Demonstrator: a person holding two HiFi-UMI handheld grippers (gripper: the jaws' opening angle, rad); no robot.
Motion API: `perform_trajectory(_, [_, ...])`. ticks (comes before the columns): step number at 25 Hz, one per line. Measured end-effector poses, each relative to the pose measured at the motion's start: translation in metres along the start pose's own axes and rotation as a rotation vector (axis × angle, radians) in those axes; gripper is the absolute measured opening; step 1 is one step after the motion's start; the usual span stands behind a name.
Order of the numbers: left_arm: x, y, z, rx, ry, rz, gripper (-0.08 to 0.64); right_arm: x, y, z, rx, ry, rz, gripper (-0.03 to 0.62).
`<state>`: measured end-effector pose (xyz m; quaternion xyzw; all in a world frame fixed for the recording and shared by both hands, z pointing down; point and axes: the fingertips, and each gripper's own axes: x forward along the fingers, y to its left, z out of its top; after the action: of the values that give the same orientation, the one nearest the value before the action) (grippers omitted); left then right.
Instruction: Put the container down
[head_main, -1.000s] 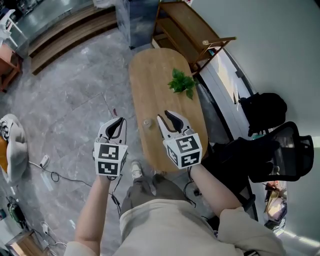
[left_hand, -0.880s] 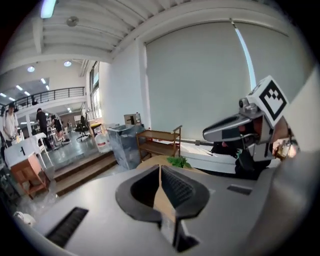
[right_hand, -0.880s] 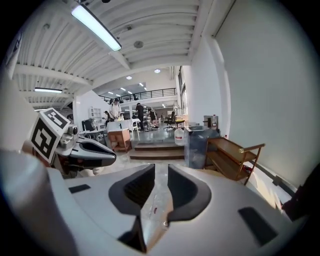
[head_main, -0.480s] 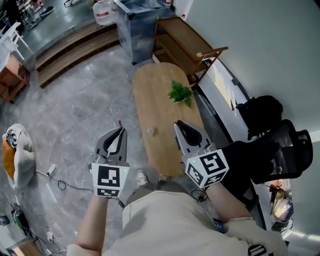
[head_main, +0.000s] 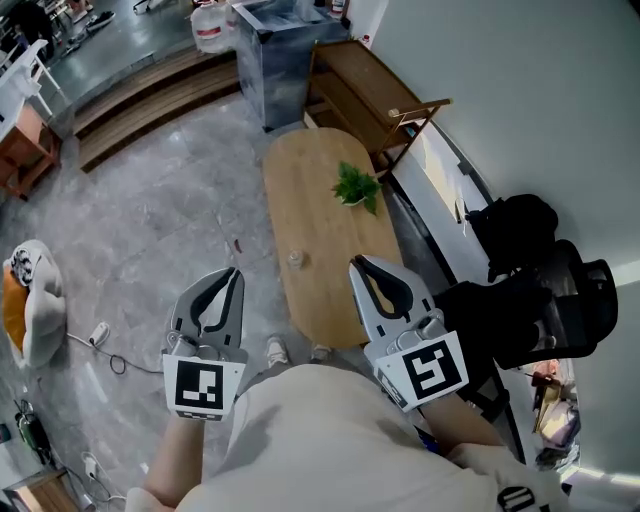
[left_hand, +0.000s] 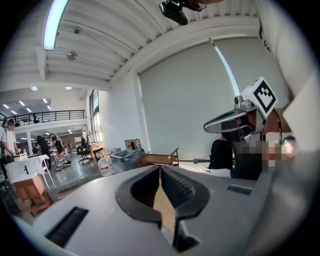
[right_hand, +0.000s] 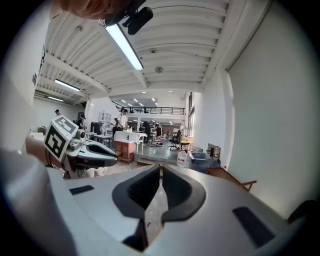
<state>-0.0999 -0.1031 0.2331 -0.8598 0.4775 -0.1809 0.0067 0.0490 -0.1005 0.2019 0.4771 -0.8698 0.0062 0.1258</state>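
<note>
Container (head_main: 294, 258) on table (head_main: 322, 205) — apart from right claw (head_main: 357, 263)

Table, near end: bare wood on the table (head_main: 335, 305), open to an approach from above.
Table, middle: small container (head_main: 294, 258) near the left edge, clear wood all round it.
Table, far end: potted plant (head_main: 356, 186) toward the right edge, bare strip to its left.
Left side: open grey floor (head_main: 160, 215).
Right side: tight, with a black chair (head_main: 562, 300) and black bag (head_main: 515, 222) close by.
Beyond: wooden shelf (head_main: 365, 82) just past the far end.
</note>
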Motion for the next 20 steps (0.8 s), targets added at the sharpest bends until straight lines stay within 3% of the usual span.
perform_trajectory(6, [-0.01,-0.004,0.008,-0.01,-0.007,0.003,0.015,-0.018,0.001,0.011,0.046,-0.034,-0.008,-0.002])
perform_trajectory(12, [-0.018,-0.006,0.022,-0.009,-0.028,0.002,0.015,-0.024,0.004,0.026,-0.015,-0.077,-0.014,-0.003])
perform_trajectory(20, [-0.022,-0.001,0.026,-0.02,-0.03,0.023,0.015,-0.022,0.007,0.025,-0.044,-0.062,-0.004,-0.003])
